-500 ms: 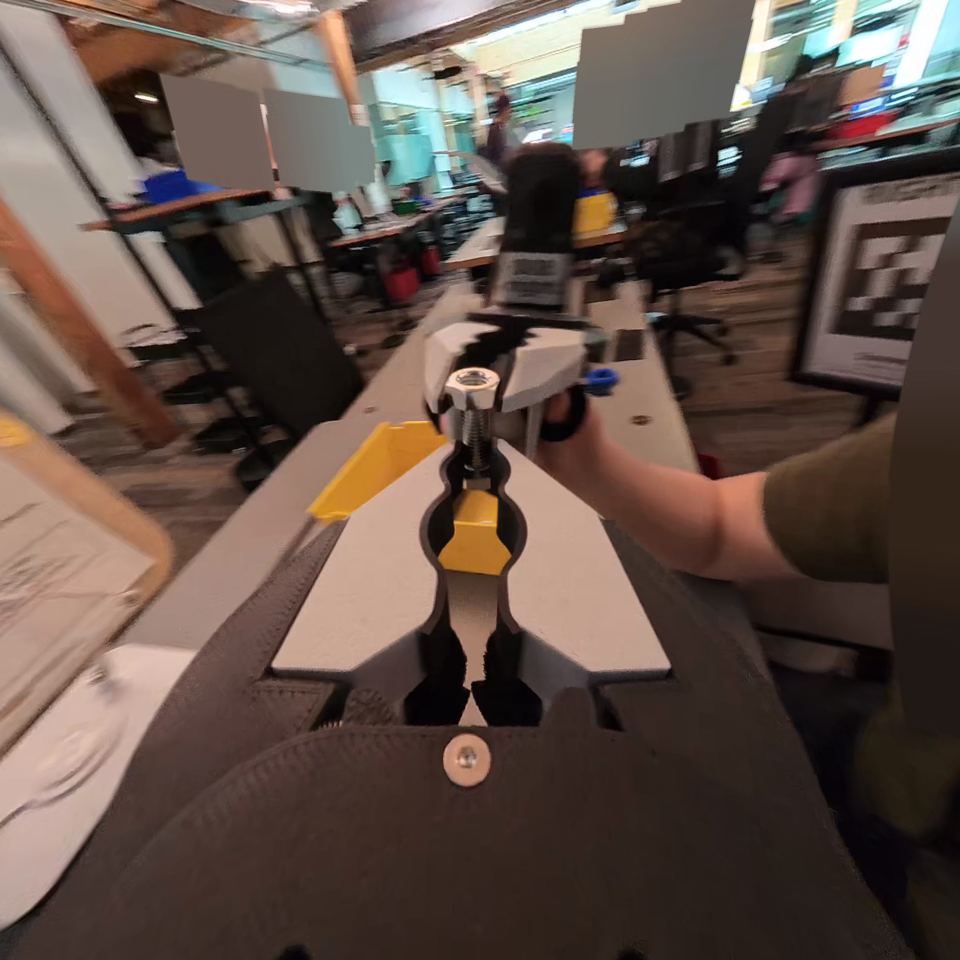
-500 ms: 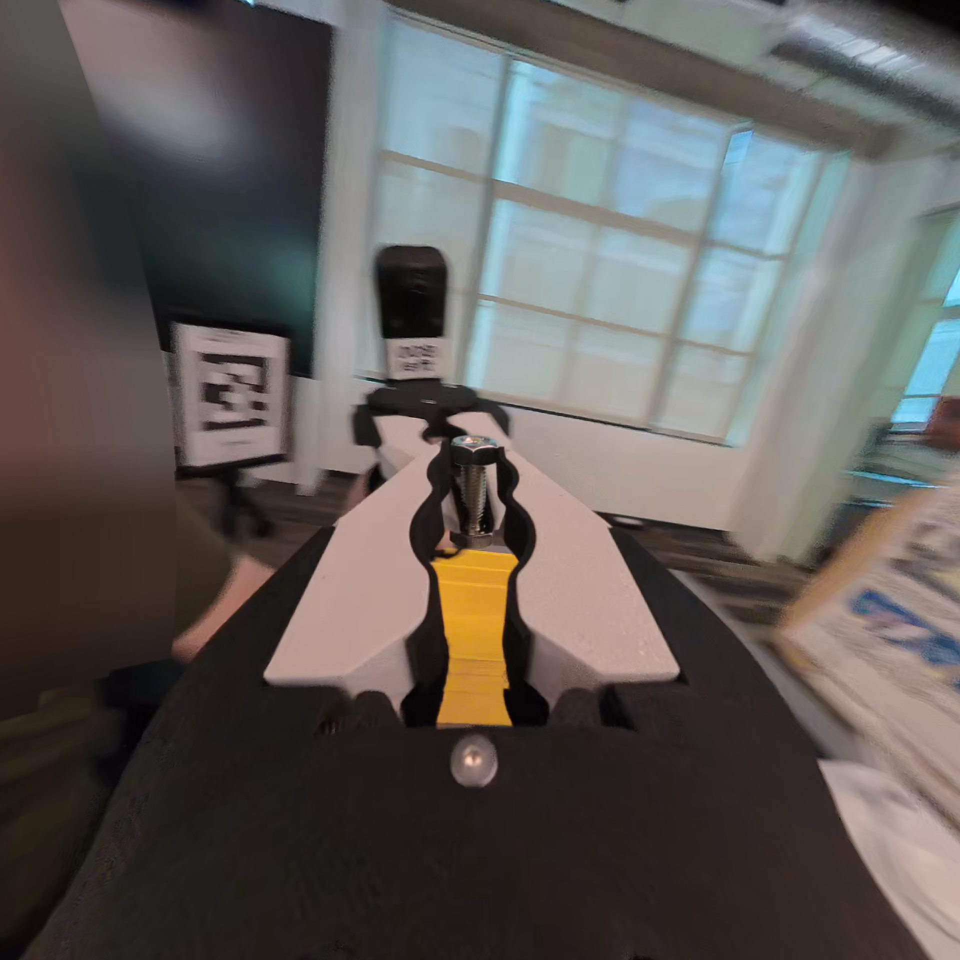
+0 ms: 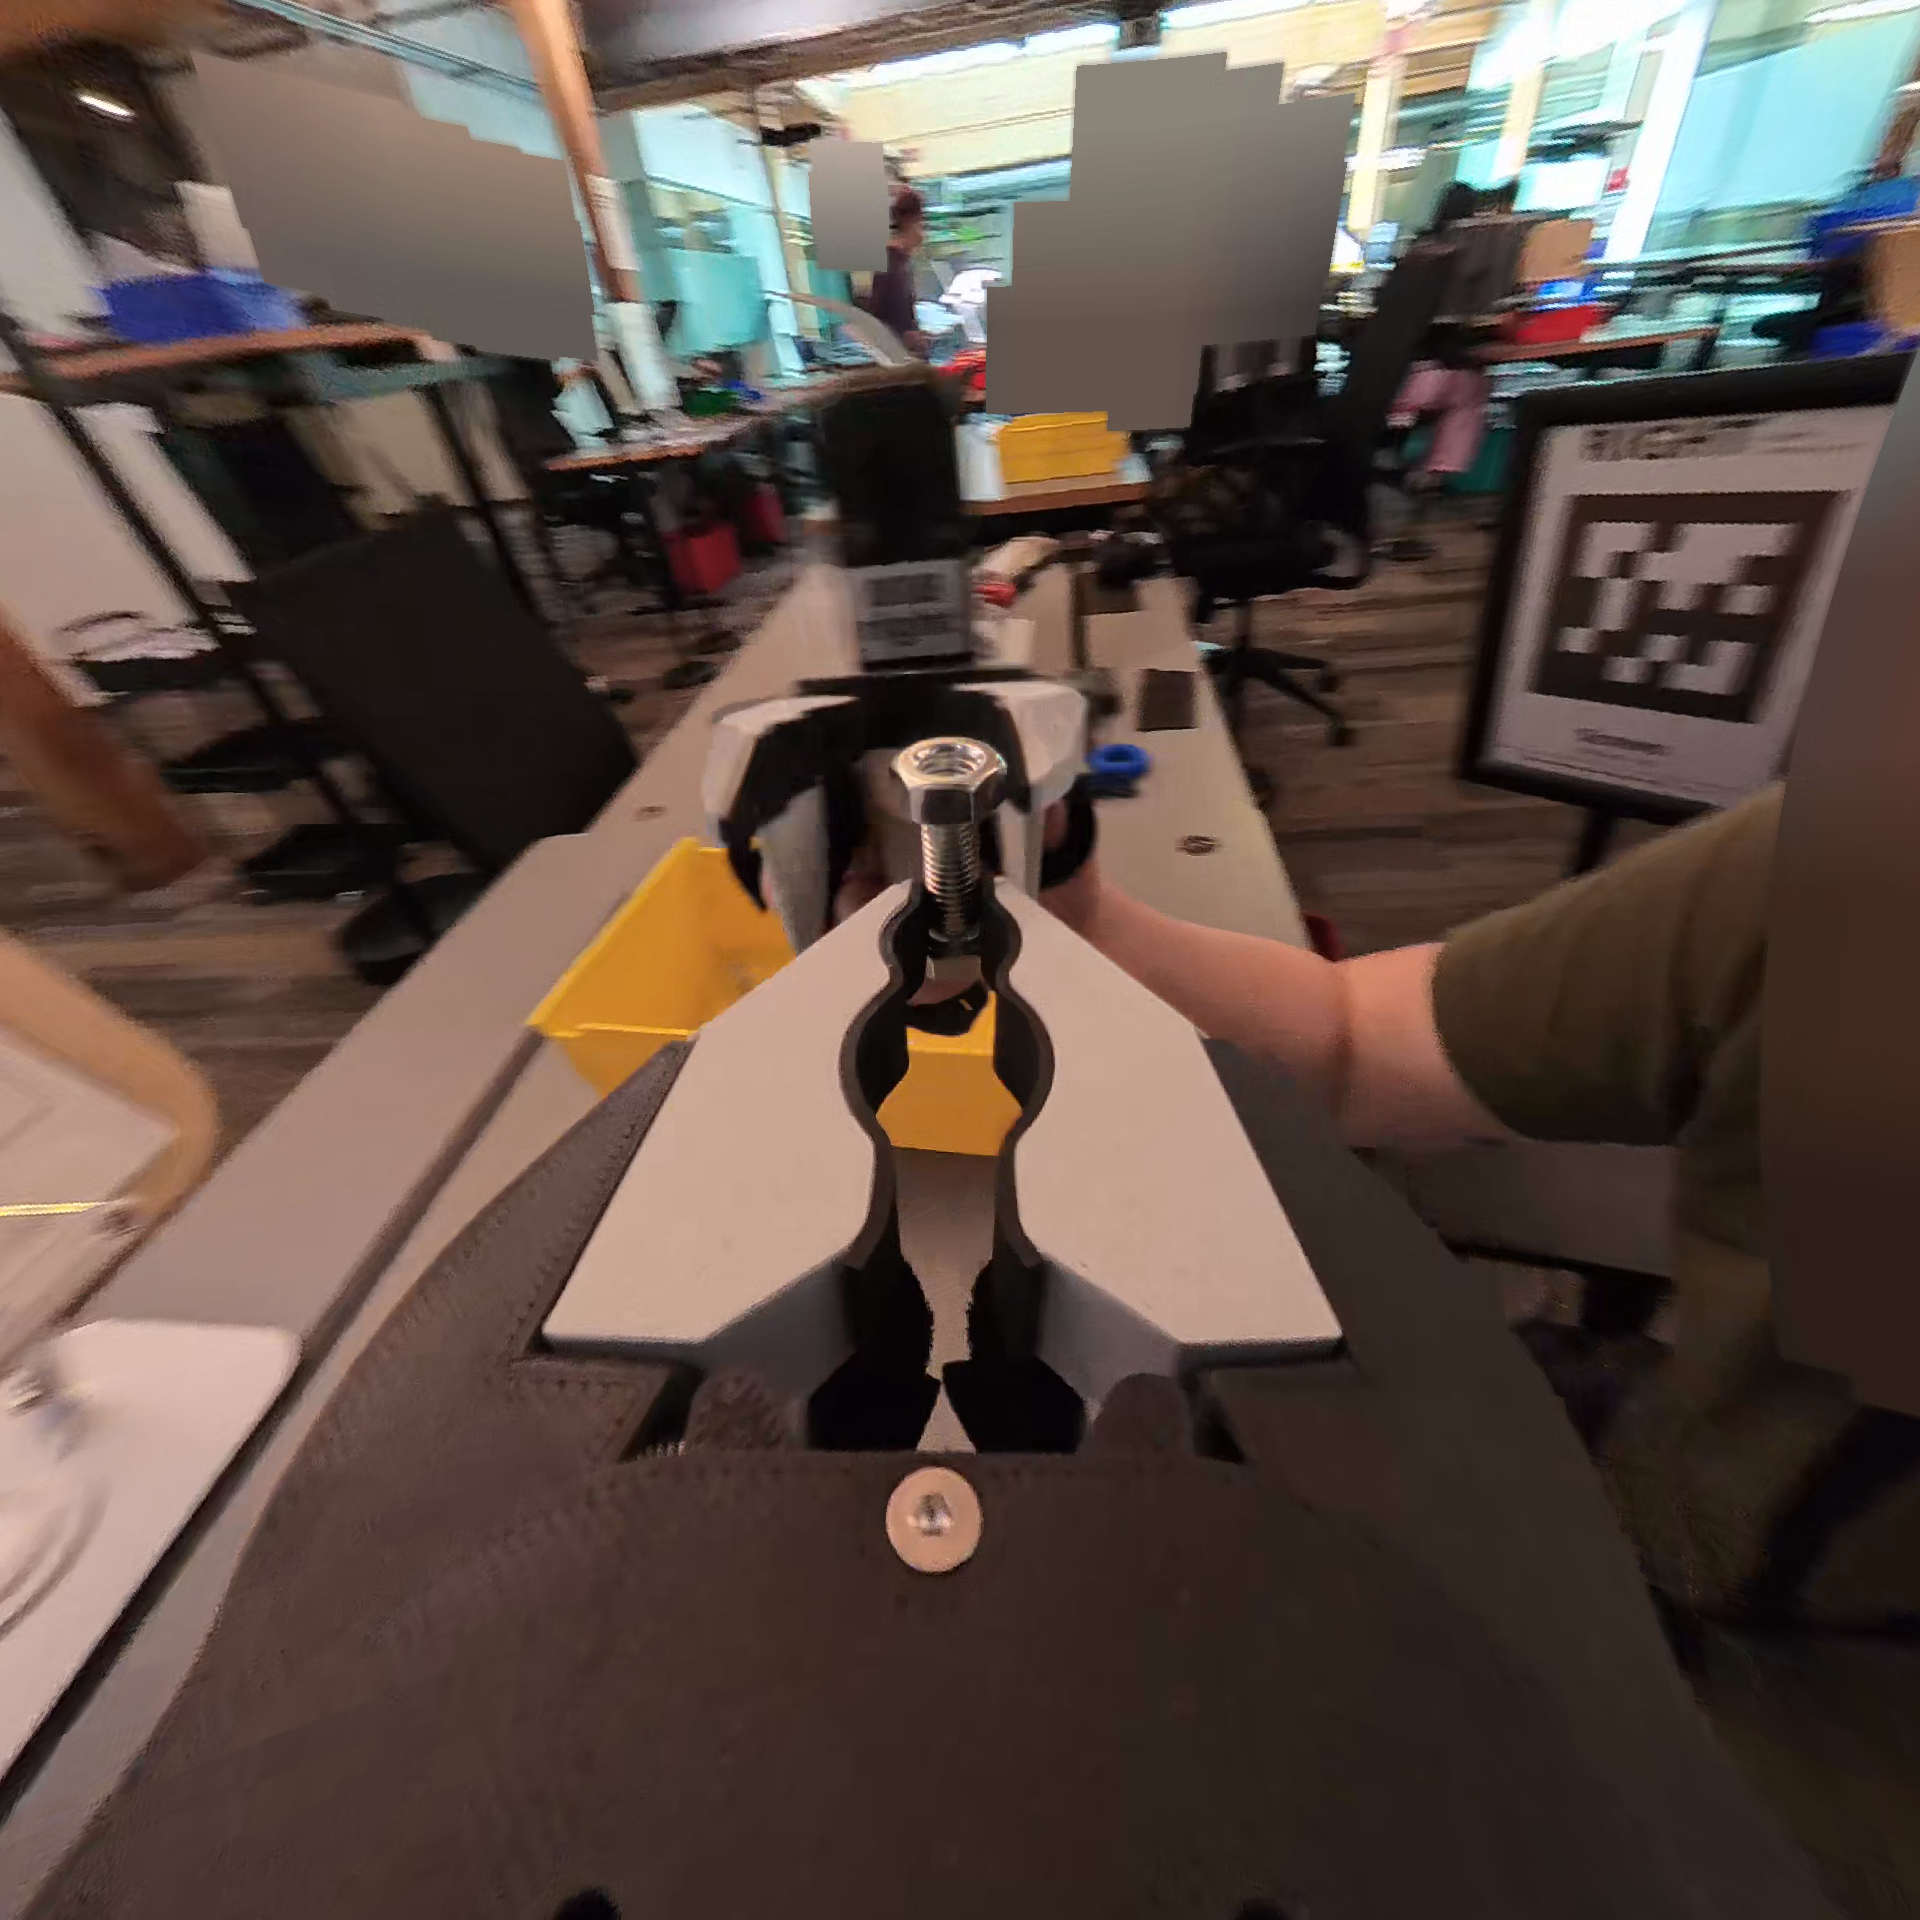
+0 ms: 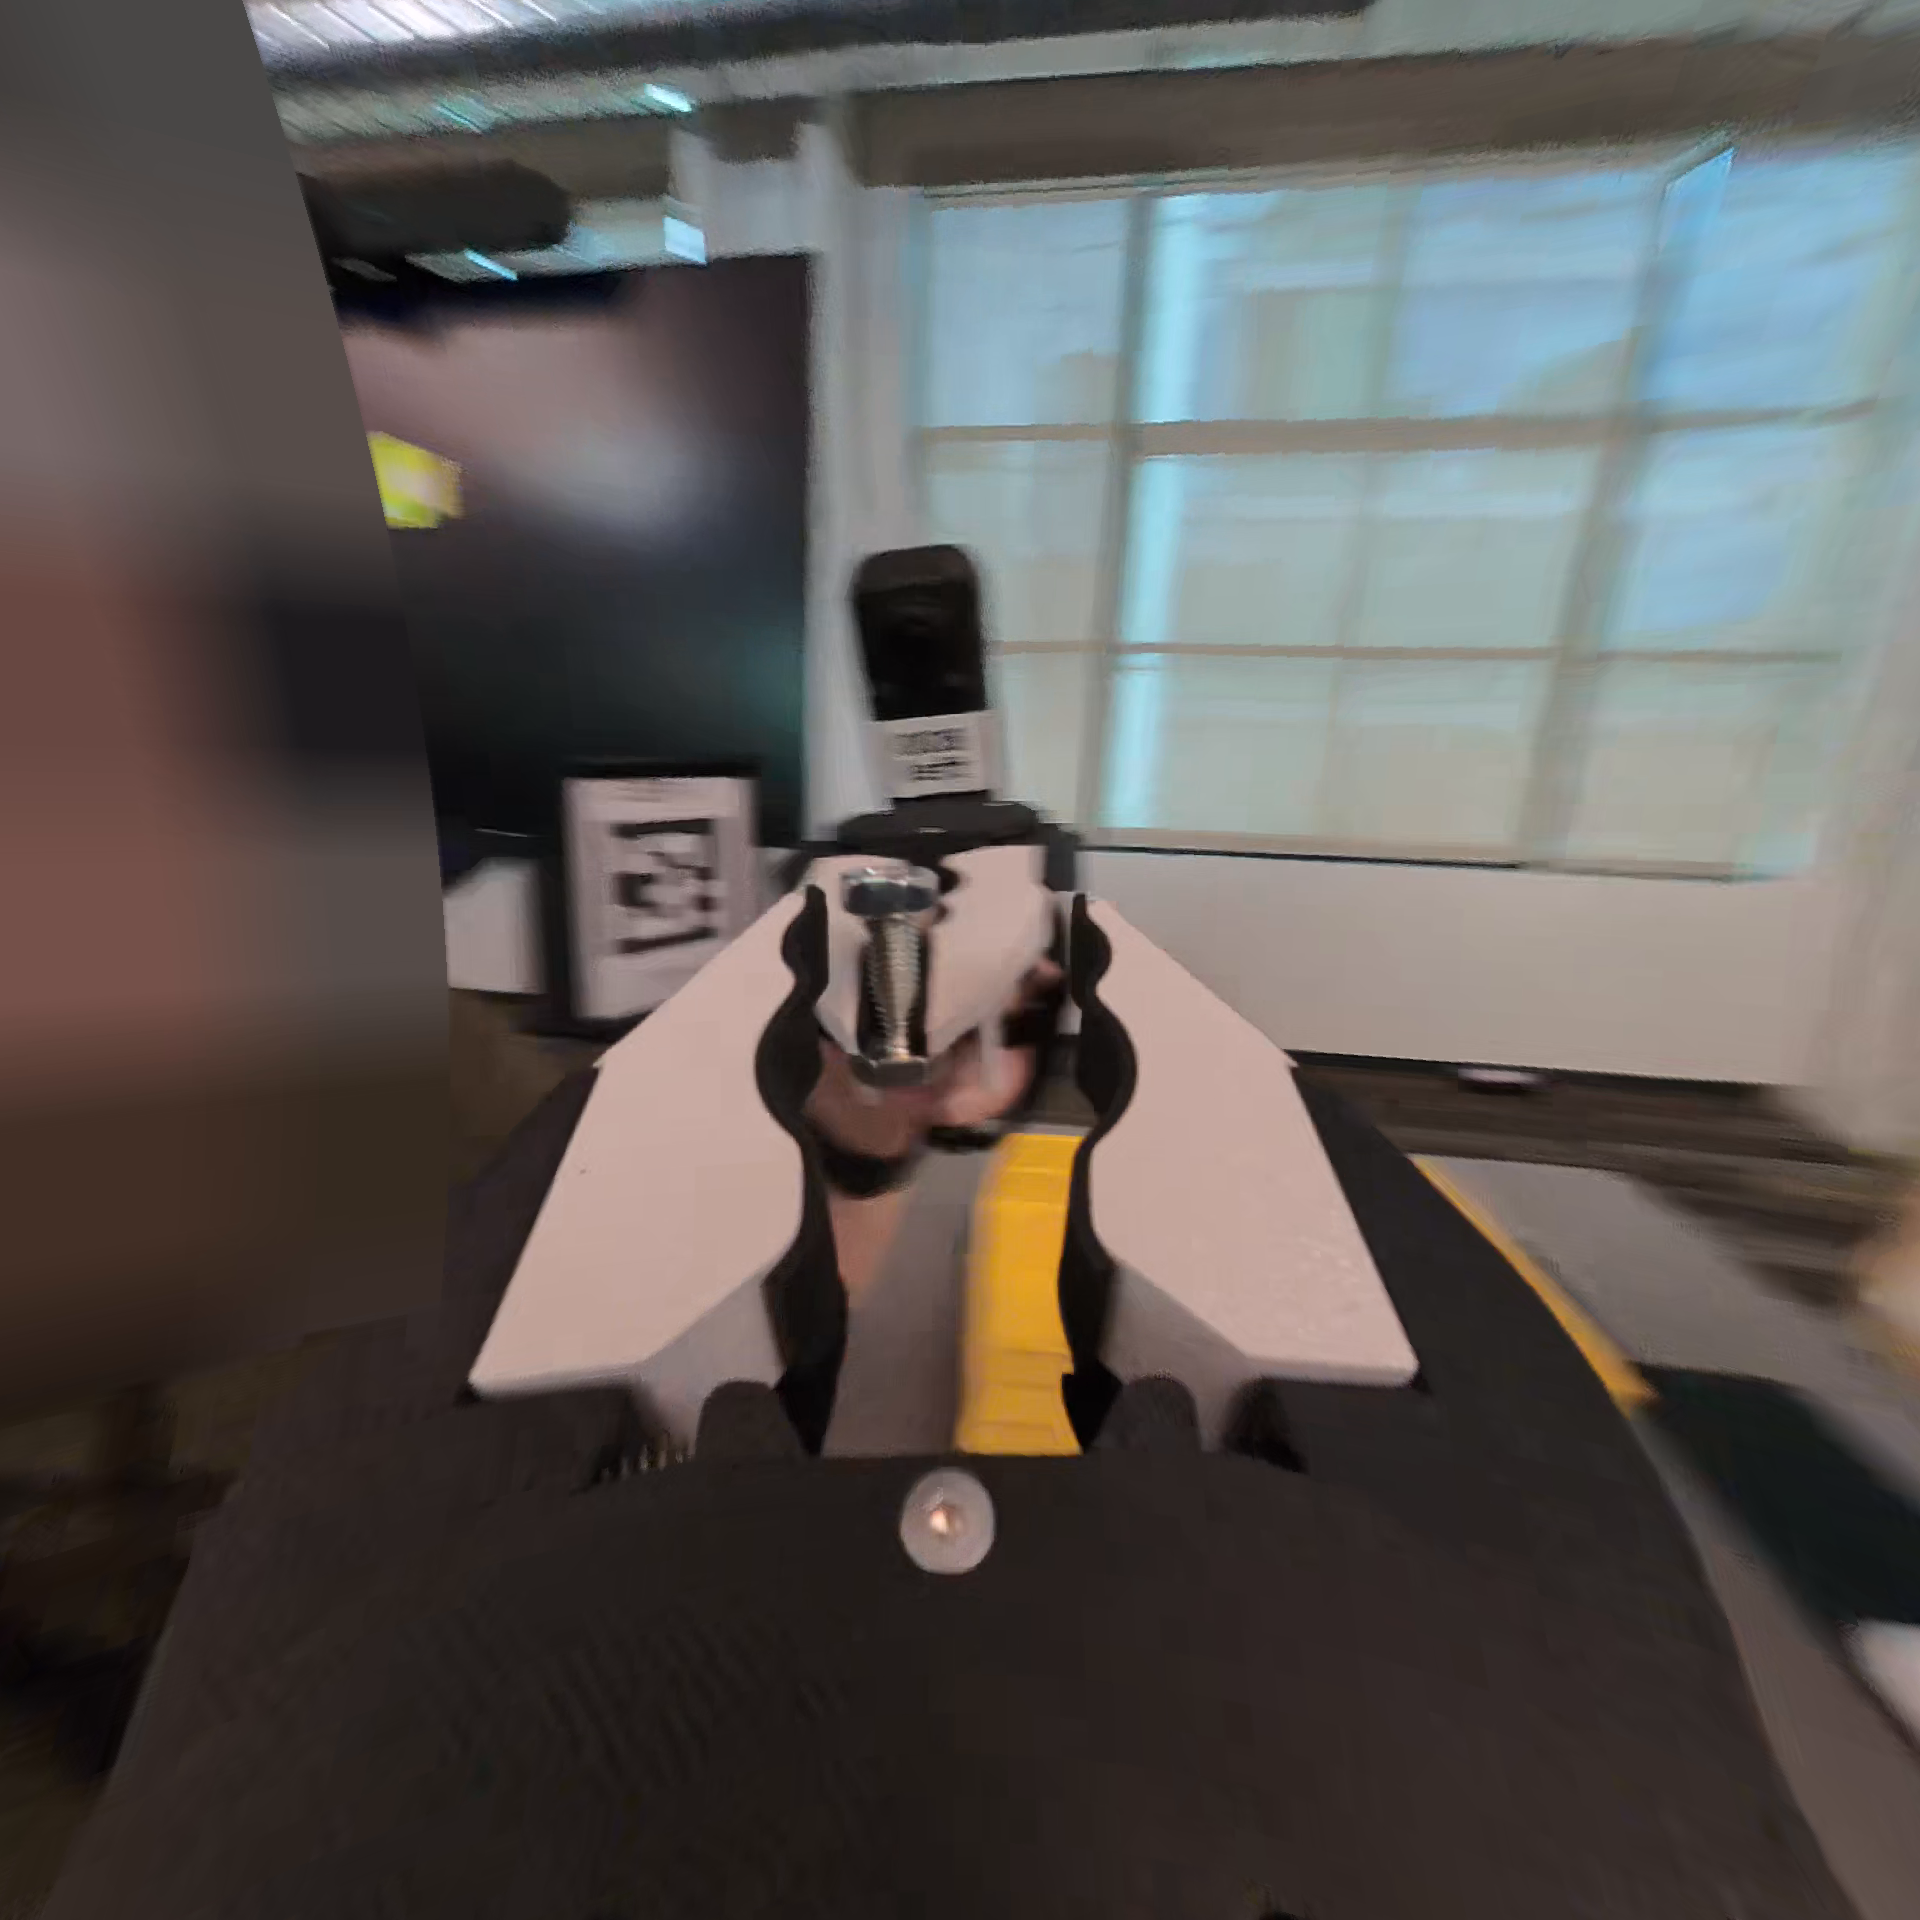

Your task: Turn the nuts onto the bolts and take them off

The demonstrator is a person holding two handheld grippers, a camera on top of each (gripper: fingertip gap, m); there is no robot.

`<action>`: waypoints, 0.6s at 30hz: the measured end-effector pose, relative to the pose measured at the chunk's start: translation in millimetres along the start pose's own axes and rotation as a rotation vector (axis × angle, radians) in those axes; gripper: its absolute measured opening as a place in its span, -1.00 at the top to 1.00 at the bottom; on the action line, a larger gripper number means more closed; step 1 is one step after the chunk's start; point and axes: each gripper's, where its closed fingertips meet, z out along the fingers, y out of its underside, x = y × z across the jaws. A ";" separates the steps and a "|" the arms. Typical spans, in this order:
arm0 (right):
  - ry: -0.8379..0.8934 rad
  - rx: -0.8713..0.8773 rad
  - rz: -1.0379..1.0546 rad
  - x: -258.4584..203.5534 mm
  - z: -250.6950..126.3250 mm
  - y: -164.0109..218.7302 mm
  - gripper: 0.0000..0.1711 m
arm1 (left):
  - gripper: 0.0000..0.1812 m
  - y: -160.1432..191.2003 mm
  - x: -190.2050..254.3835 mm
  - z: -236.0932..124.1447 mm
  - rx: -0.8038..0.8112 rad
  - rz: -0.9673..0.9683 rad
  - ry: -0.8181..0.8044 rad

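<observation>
Currently the bolt (image 3: 948, 883) is clamped by its head in the left gripper (image 3: 951, 961), nut (image 3: 948, 781) seated at the far tip, above the table (image 3: 395, 1091) and yellow bin (image 3: 665, 971). Right gripper (image 4: 940, 971) is spread wide, nothing held. Risk: nut barely threaded, could be knocked off on regrasp.

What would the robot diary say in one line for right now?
left tool: shut on bolt | nut: on bolt end | right tool: open, not gripping nut
</observation>
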 end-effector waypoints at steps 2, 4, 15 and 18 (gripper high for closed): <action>0.222 0.017 -0.247 15.4 -6.1 -9.0 0.47 | 0.92 -2.8 -18.9 -3.3 0.017 0.025 -0.140; 0.442 0.025 -0.434 26.5 -11.5 -17.3 0.51 | 0.92 -2.5 -37.9 -7.1 0.017 0.063 -0.288; 0.601 -0.043 -0.446 28.9 1.8 -5.3 0.74 | 0.92 0.3 -47.5 -4.3 -0.005 0.119 -0.423; 0.530 -0.042 -0.431 22.8 3.2 -6.2 0.80 | 0.92 -1.8 -41.9 -3.9 0.003 0.120 -0.391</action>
